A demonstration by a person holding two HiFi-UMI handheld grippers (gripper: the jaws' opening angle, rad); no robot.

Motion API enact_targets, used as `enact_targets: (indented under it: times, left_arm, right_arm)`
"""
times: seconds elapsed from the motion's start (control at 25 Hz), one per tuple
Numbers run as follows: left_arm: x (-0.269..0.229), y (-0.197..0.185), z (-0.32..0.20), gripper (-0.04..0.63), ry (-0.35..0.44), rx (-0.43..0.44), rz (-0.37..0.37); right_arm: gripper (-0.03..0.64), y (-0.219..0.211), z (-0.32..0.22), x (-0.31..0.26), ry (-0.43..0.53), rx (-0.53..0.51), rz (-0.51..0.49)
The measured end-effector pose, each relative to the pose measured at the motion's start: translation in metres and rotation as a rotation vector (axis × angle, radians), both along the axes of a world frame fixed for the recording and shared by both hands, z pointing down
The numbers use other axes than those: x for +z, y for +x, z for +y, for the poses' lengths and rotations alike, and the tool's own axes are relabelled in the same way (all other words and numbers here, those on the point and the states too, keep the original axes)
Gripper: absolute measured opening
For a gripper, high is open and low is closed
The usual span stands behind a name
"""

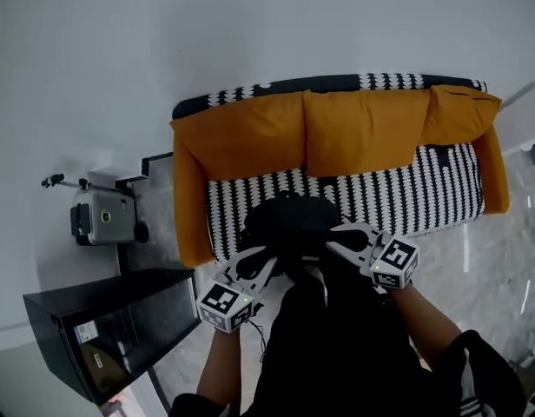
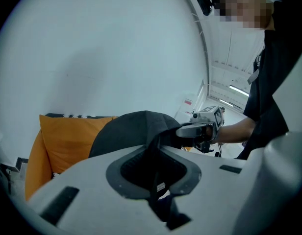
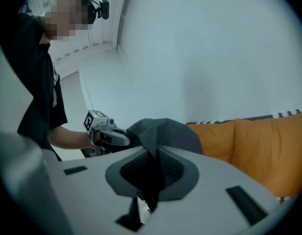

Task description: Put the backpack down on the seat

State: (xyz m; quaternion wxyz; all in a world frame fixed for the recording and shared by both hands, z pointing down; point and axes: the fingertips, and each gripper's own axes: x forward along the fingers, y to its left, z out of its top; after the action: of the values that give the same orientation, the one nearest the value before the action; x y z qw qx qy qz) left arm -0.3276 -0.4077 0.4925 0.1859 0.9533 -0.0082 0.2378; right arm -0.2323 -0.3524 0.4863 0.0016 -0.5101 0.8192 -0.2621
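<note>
A black backpack (image 1: pixel 289 220) hangs between my two grippers, in front of the sofa's black-and-white patterned seat (image 1: pixel 415 194). My left gripper (image 1: pixel 260 261) holds its left side, and the left gripper view shows the jaws (image 2: pixel 153 168) shut on a fold of the bag's black fabric (image 2: pixel 136 131). My right gripper (image 1: pixel 344 237) holds the right side, its jaws (image 3: pixel 151 175) likewise shut on a pinch of the bag (image 3: pixel 163 131). Each gripper view shows the other gripper across the bag: the right one (image 2: pixel 202 126) and the left one (image 3: pixel 104 135). The bag's lower part is hidden.
Orange back cushions (image 1: pixel 363 129) and orange arms (image 1: pixel 191 207) line the sofa against a white wall. A black glass-fronted cabinet (image 1: pixel 102 328) stands at the lower left, with a grey device on a stand (image 1: pixel 102 215) behind it. Pale marble floor (image 1: pixel 485 268) lies to the right.
</note>
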Motion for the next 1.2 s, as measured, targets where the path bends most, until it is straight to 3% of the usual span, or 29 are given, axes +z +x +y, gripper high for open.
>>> enact_targets:
  times: [0.76, 1.2]
  left_arm:
    - [0.111, 0.051, -0.018, 0.041, -0.106, 0.000, -0.147]
    - [0.130, 0.096, -0.048, 0.041, -0.108, -0.044, -0.181]
  right_arm:
    - [0.040, 0.047, -0.010, 0.103, -0.143, -0.021, -0.076]
    - [0.040, 0.093, -0.041, 0.128, -0.158, -0.053, -0.106]
